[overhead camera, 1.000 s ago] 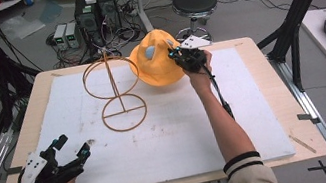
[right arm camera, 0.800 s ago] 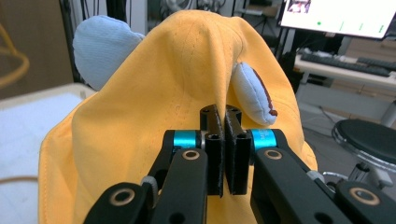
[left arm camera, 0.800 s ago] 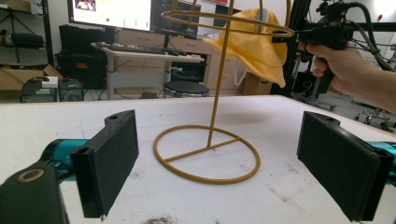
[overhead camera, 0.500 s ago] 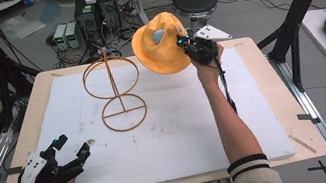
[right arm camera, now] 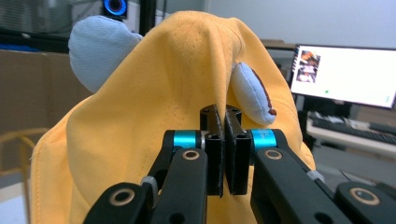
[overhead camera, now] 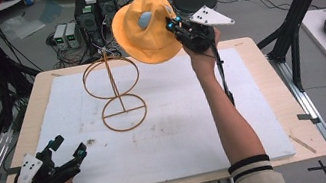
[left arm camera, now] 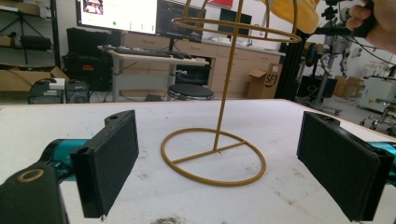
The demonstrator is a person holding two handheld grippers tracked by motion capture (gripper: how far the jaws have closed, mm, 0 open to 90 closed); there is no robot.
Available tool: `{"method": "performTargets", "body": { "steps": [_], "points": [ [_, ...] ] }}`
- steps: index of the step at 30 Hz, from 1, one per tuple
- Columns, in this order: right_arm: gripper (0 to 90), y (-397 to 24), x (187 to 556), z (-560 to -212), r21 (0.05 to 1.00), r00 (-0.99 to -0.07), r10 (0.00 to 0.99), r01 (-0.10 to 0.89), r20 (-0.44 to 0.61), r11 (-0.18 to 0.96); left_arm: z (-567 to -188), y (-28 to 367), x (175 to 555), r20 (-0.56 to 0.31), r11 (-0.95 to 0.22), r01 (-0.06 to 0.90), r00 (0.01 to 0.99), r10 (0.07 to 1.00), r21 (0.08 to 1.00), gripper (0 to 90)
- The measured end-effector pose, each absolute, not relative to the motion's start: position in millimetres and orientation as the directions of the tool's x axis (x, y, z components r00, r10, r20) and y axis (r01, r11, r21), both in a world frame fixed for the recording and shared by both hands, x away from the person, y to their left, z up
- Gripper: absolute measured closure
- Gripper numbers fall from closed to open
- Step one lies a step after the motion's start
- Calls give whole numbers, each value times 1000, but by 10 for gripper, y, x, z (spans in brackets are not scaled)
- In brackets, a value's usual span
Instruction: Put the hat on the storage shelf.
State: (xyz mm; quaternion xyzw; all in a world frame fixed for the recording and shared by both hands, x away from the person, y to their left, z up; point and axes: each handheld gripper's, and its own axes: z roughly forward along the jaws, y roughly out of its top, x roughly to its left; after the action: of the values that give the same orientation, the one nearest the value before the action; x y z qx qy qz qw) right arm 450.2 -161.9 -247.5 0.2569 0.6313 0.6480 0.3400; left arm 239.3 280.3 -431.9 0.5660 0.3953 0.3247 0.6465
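The right gripper [overhead camera: 174,24] has its fingers [right arm camera: 217,140] clenched on a fold of the soft yellow fabric hat with pale blue ears [overhead camera: 144,26], holding it in the air just above and to the right of the gold wire hat stand with two rings on a thin post [overhead camera: 114,92]. The stand rests upright on the white-topped table [overhead camera: 198,131]. The left gripper [overhead camera: 63,157] sits near the table's front edge, well apart from the stand, its fingers [left arm camera: 109,163] released and grasping nothing.

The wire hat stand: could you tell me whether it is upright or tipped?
Upright: the wire hat stand rests its round base flat on the white mat, its post vertical.
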Motion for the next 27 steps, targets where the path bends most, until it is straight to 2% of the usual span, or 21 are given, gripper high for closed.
{"method": "performTargets", "body": {
  "steps": [13, 27],
  "points": [
    [888, -1066, 4320, -2350, 991, -728, 676, -133, -112, 21, -4294, 2836, 2354, -127, 139, 7, 460, 879, 990, 131],
    [886, -565, 4230, -2441, 987, -776, 611, -104, -155, 118, -4276, 2903, 2315, -135, 151, -2, 439, 888, 988, 131]
  ]
}}
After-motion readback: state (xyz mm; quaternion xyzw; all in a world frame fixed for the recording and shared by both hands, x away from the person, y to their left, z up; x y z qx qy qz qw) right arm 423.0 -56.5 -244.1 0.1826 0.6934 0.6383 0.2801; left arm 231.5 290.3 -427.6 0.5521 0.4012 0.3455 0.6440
